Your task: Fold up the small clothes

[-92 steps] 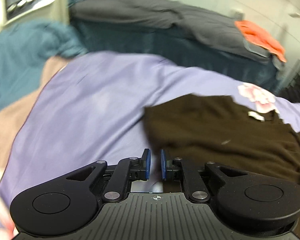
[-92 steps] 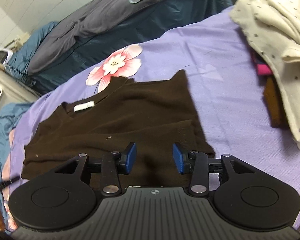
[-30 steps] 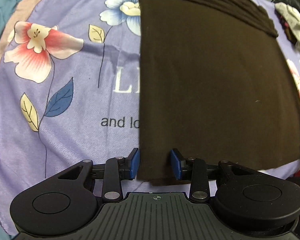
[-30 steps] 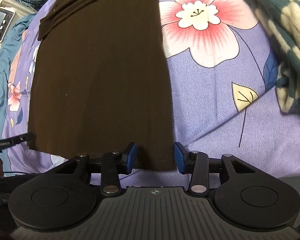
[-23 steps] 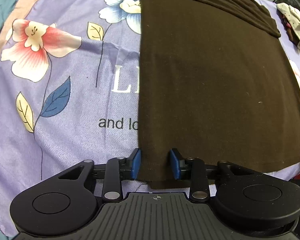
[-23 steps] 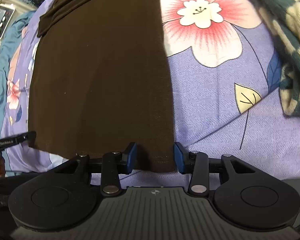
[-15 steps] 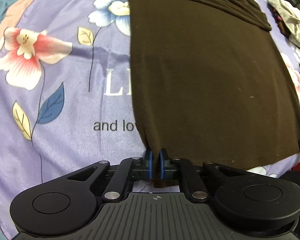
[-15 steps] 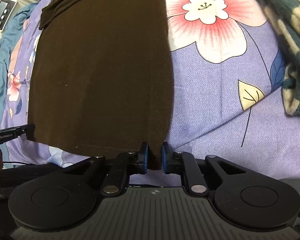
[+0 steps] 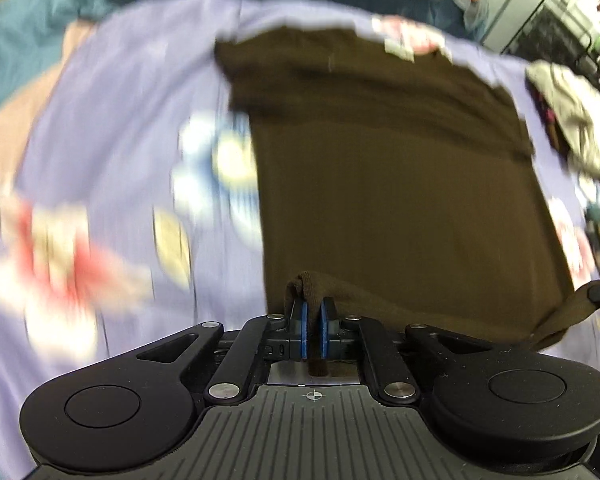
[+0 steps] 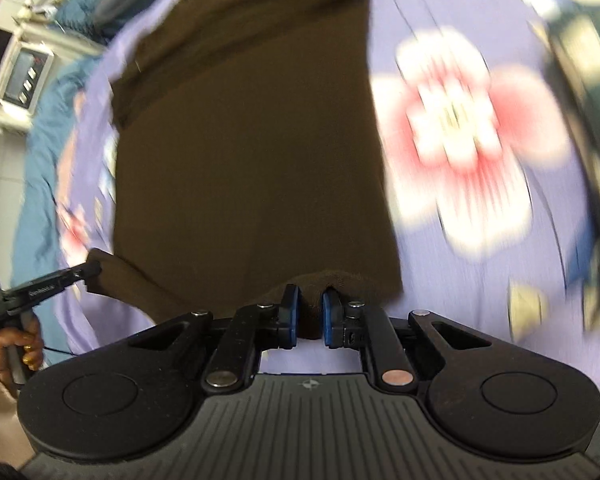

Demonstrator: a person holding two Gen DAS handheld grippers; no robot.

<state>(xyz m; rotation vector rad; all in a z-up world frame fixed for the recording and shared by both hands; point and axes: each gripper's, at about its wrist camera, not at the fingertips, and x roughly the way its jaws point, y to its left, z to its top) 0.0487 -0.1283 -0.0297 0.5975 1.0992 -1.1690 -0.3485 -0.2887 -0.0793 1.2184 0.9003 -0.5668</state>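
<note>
A dark brown knit garment (image 9: 400, 184) lay spread flat on a lilac bedsheet printed with large flowers (image 9: 112, 148), its near hem lifted at both corners. The left gripper (image 9: 311, 322) had its blue pads pressed on the hem's left corner, its jaws closing narrowly on the bunched cloth. The right gripper (image 10: 309, 314) pinched the hem's right corner, jaws narrow. A cream-and-teal checked cloth (image 10: 588, 80) lay just beside the garment, blurred.

Purple floral sheet (image 9: 112, 128), teal blanket (image 10: 36, 168), clothes pile (image 9: 572, 120).
</note>
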